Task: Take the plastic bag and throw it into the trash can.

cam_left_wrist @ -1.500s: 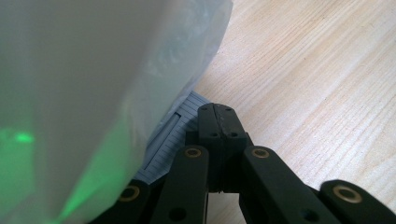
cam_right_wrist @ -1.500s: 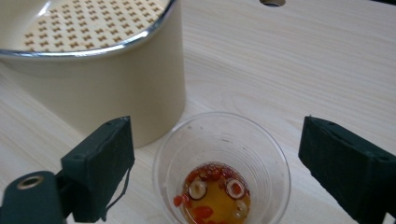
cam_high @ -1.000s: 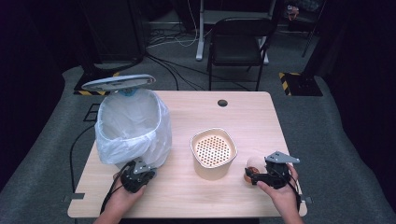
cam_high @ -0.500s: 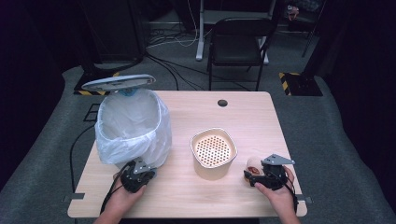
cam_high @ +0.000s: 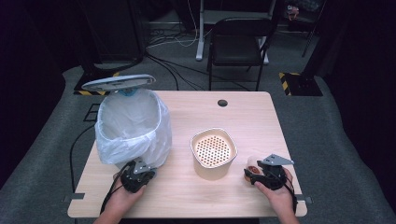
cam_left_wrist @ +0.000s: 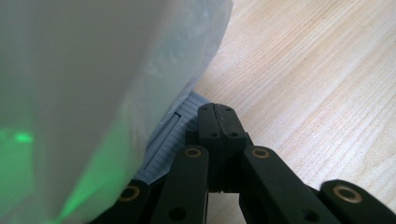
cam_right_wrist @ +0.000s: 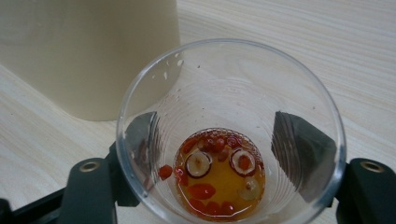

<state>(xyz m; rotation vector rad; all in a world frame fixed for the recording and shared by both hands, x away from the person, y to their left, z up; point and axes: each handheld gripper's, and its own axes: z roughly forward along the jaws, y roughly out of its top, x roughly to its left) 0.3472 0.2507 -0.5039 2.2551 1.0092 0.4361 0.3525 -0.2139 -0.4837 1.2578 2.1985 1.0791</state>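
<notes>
Standing between the jaws of the right claw (cam_right_wrist: 224,154), a clear plastic cup (cam_right_wrist: 229,135) held a shallow pool of amber liquid with red berries and a few pale, ringed slices lying at its bottom. Its wall was thin, see-through and faintly ribbed, with small specks clinging near the rim. The right claw's jaws had just been closing, and their black pads showed through the wall on either side of the cup; whether they already pressed on it I could not tell. In the right gripper view the cup's mouth faced the camera, so its long axis ran along the jaws, from the rim near the lens to the base farther off. In the high view the cup (cam_high: 252,164) sat at the counter's (cam_high: 261,116) near right part, just beside the cream strainer bowl (cam_high: 214,150). The left claw (cam_left_wrist: 217,122) was fully closed on nothing, its tips resting by the grey foot of the white-lined bin (cam_high: 132,126) at the near left of the counter.
</notes>
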